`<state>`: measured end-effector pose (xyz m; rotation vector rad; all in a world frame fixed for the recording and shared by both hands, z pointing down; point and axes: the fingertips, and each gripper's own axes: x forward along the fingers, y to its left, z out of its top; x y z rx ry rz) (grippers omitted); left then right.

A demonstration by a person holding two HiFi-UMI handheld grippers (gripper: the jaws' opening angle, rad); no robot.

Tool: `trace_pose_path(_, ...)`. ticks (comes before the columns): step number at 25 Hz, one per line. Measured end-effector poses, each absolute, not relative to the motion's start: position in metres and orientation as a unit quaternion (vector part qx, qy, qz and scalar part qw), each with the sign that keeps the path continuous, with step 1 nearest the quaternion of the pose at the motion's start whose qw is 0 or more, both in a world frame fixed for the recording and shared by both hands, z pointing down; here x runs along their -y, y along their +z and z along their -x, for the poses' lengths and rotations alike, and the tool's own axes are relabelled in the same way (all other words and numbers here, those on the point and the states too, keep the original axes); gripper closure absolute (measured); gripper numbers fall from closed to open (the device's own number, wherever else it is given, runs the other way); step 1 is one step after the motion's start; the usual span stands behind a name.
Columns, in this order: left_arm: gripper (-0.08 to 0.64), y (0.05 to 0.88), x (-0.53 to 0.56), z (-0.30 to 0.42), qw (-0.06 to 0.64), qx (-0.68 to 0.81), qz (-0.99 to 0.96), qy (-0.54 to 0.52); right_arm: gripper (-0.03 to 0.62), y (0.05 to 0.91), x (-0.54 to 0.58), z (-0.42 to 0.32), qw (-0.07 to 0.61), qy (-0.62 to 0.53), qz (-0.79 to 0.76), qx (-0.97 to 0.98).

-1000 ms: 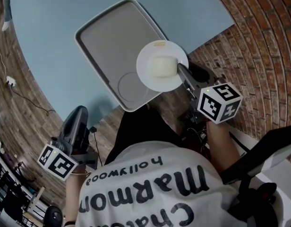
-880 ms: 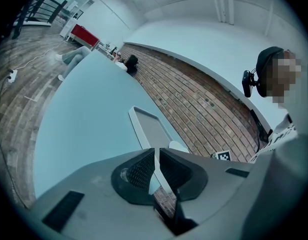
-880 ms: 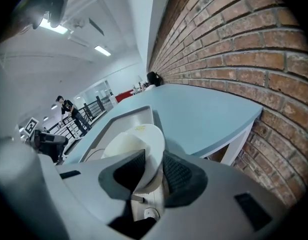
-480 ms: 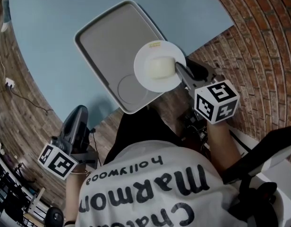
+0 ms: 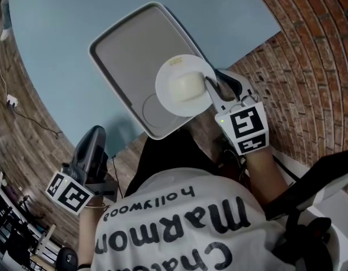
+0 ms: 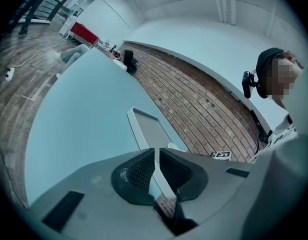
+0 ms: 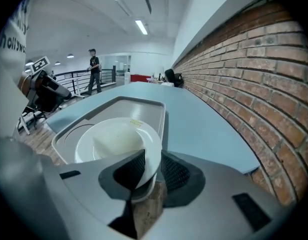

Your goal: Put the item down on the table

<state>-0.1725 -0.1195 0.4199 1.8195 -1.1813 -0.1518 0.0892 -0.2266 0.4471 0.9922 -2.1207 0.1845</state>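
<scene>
We hold plate [image 5: 164, 97] by rim, right gripper [image 7: 146, 171] jaws pinched on it, above tray's [image 5: 129, 44] near right corner. We judge it stiff, slick, breakable. Pale block [image 5: 186, 86] may slide, so level set-down advised. Left gripper [image 6: 155, 166] jaws almost together, nothing held, off table's [image 5: 61, 27] near edge.

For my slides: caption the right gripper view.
Right tool clamps a white plate by its rim above a grey tray.
</scene>
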Motion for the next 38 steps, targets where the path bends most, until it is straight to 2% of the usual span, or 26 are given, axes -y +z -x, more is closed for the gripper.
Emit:
trace_pose_path(7,0.525,0.426,0.114,0.169,0.475,0.475,-0.738,-0.058,0.488,0.443,0.229,-0.089,0.402,0.045,-0.392,0.827)
trace_pose_path(19,0.525,0.413,0.104,0.172,0.462,0.485,-0.739,-0.071,0.507,0.420,0.223,-0.082,0.359,0.086,-0.389,0.844)
trace_pose_path(27,0.545,0.387,0.096,0.157,0.376,0.505,-0.776,-0.030,0.581,0.403,0.196,-0.086,0.314,0.129,-0.378,0.862)
trace_pose_path(33,0.551,0.376,0.074,0.136,0.363,0.494,-0.790,-0.033,0.581,0.390,0.167,-0.101,0.301,0.124,-0.378,0.867)
trace_pose_path(38,0.552,0.360,0.055,0.125,0.324,0.503,-0.801,-0.040,0.581,0.385,0.138,-0.108,0.301,0.122,-0.365,0.872)
